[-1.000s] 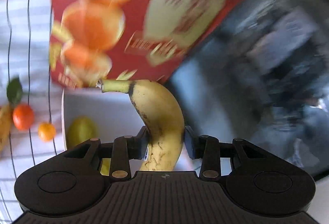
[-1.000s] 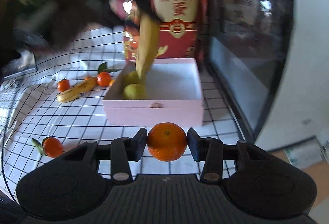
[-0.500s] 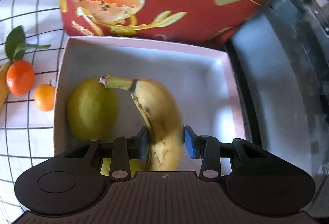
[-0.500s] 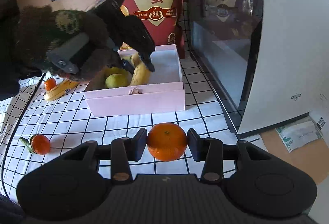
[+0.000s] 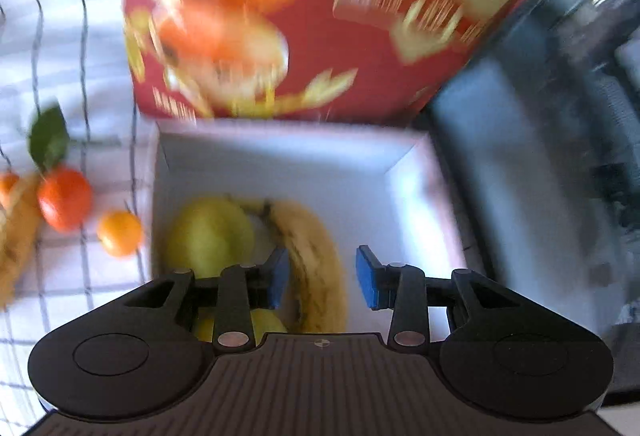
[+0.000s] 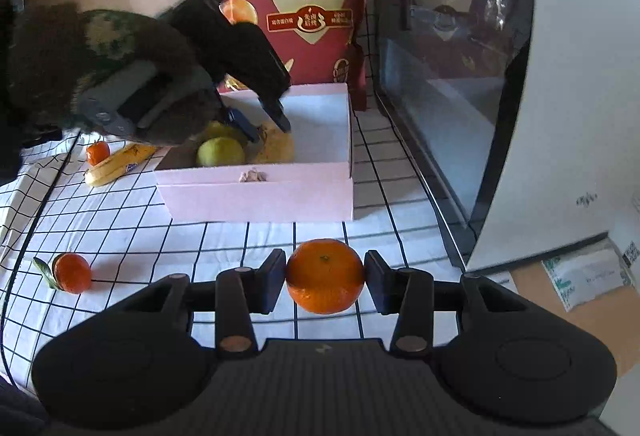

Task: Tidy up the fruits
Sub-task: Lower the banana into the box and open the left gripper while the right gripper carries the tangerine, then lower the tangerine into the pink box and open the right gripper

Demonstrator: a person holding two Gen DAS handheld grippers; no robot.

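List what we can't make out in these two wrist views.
- Left wrist: print on the red bag, smeared by motion blur.
- Left wrist: near end of the banana, behind the left gripper body; unclear whether a pad touches it.
- Left wrist: second banana on the cloth, cut by the left edge.
- Right wrist: left rear of the box, behind the sleeve.
- Right wrist: brownish lump on the box's front rim, too small to identify.

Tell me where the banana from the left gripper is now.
In the pink box, left half, beside the green fruit, under the left hand-held gripper.
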